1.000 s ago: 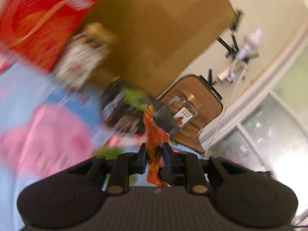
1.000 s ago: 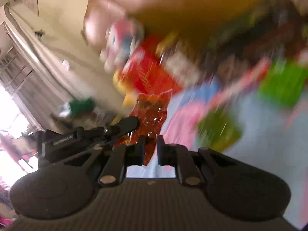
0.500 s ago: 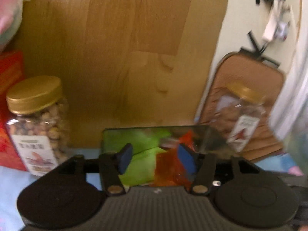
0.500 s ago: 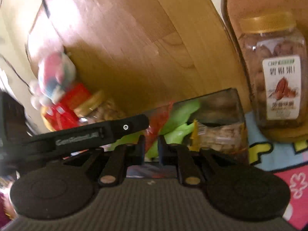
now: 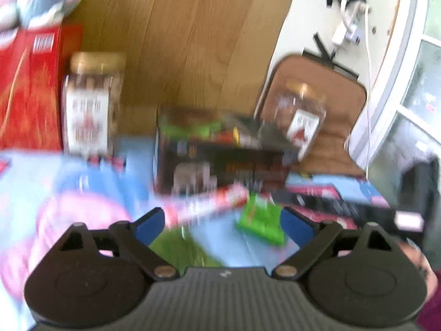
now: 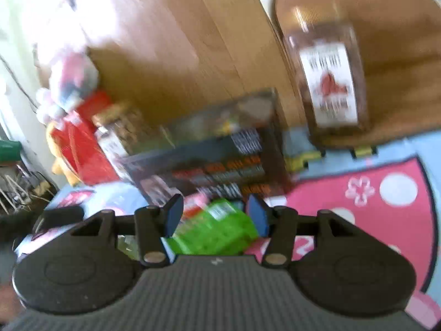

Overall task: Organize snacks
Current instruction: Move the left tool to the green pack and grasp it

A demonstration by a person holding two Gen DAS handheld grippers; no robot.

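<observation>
Orange packet released since a second ago; it no longer shows. Left tool point(image 5: 223, 220) gapes wide, empty; right tool point(image 6: 216, 215) part open, straddling a green packet point(image 6: 215, 230) before the dark box point(image 6: 209, 162). Next pickup likely.

Two gold-lidded nut jars, one by the red box point(image 5: 91, 104) and one on the brown mat point(image 5: 301, 121), one dark open snack box point(image 5: 220, 160), two green snack packets point(image 5: 260, 220) point(image 5: 179, 248), one long red packet point(image 5: 209, 204), one red carton point(image 5: 30, 88), one plush toy point(image 6: 69, 80)
</observation>
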